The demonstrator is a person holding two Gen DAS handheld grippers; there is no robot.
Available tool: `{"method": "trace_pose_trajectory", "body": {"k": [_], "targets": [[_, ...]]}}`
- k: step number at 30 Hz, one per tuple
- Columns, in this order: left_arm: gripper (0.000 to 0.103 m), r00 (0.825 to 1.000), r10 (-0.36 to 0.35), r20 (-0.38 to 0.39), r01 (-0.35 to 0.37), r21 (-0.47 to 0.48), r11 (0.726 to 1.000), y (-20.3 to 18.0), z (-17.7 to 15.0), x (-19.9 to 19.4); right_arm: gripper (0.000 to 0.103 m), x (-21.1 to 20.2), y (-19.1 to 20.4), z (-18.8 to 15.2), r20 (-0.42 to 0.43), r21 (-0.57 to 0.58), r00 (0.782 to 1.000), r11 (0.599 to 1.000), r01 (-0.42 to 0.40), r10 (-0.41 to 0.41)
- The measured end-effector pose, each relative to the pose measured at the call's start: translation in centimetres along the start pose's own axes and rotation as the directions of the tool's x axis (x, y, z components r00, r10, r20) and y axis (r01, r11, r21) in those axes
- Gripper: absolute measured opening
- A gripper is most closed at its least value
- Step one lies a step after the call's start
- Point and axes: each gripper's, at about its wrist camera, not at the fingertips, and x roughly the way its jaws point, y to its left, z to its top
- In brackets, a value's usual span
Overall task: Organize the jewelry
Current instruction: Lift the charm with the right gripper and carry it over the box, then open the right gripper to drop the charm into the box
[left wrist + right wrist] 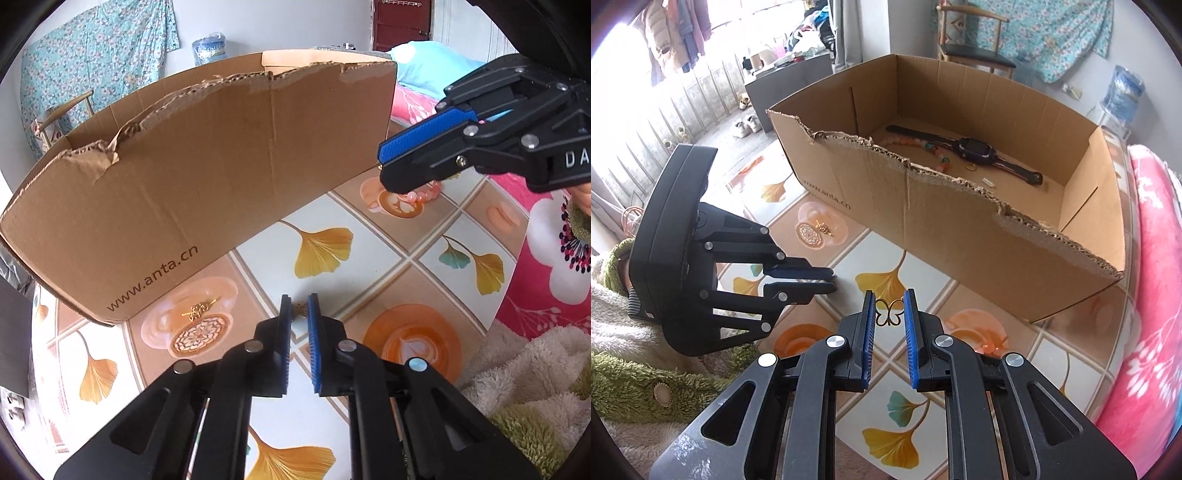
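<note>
The right gripper (pixel 889 310) jaws grasp a small gold butterfly-shaped ornament (pixel 889 313) above the leaf-patterned tabletop (pixel 886 373), the left gripper (pixel 298 310) jaws nearly clenched around a small gold piece (pixel 298 309), beside the torn brown cardboard box (pixel 960 229) holding a dark watch (pixel 975 149).

Pointed left gripper (pixel 299 300) steeply downward, blue-padded fingers (pixel 283 332) drawn nearly together, pinching a small gold ornament (pixel 300 311) at the very tips. Held right gripper (pixel 890 295) likewise tilted down, close beside the left, tips of the two near each other but apart. Clamped its pads (pixel 910 332) on a gold butterfly piece (pixel 889 313), with a narrow gap left between the jaws. Wore a fuzzy green sleeve (pixel 615 256) behind the left gripper.
</note>
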Motion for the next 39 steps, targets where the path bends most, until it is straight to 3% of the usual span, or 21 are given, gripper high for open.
{"method": "trace_pose_trajectory", "body": {"k": [10, 18, 20, 25, 27, 30, 34, 37, 39], "targets": [[0.008, 1.0, 0.004, 0.016, -0.004, 0.004, 1.0, -0.1, -0.4, -0.3, 0.013, -0.8, -0.4, 0.1, 0.021, 0.006, 1.0, 1.0, 0.013, -0.013], [0.008, 0.995, 0.019, 0.097, -0.02, 0.009, 1.0, 0.3, 0.5, -4.6, 0.013, -3.4, -0.1, 1.2, 0.075, -0.003, 0.997, 1.0, 0.008, -0.008], [0.008, 0.988, 0.019, 0.15, -0.02, 0.011, 1.0, 0.6, 1.5, -7.0, 0.013, -4.8, 0.1, 2.0, 0.109, -0.008, 0.994, 1.0, -0.005, 0.006], [0.008, 0.953, 0.014, 0.304, -0.018, 0.012, 1.0, 2.5, 5.2, -12.5, 0.013, -7.6, 0.0, 4.7, 0.197, -0.049, 0.98, 0.999, 0.013, -0.003], [0.008, 0.948, 0.018, 0.317, -0.022, 0.009, 1.0, 3.7, 6.9, -12.8, 0.013, -7.6, -0.7, 6.0, 0.21, -0.056, 0.978, 0.998, 0.031, -0.018], [0.008, 0.965, 0.012, 0.262, -0.011, -0.005, 1.0, 6.0, 9.2, -10.8, 0.013, -5.8, -2.8, 8.1, 0.171, -0.031, 0.985, 1.0, 0.003, 0.002], [0.008, 0.995, -0.039, 0.096, 0.048, -0.095, 0.994, 9.4, 11.3, -5.8, 0.013, -1.2, -5.8, 10.1, 0.041, 0.032, 0.999, 0.999, -0.022, 0.021], [0.008, 0.994, -0.11, -0.01, 0.107, -0.183, 0.977, 11.3, 11.8, -2.6, 0.013, 1.7, -7.2, 10.7, -0.052, 0.083, 0.998, 0.996, -0.031, 0.035], [0.008, 0.99, -0.135, -0.041, 0.123, -0.217, 0.968, 11.8, 11.9, -1.4, 0.013, 3.2, -7.7, 10.9, -0.098, 0.097, 0.995, 0.995, -0.017, 0.026]]}}
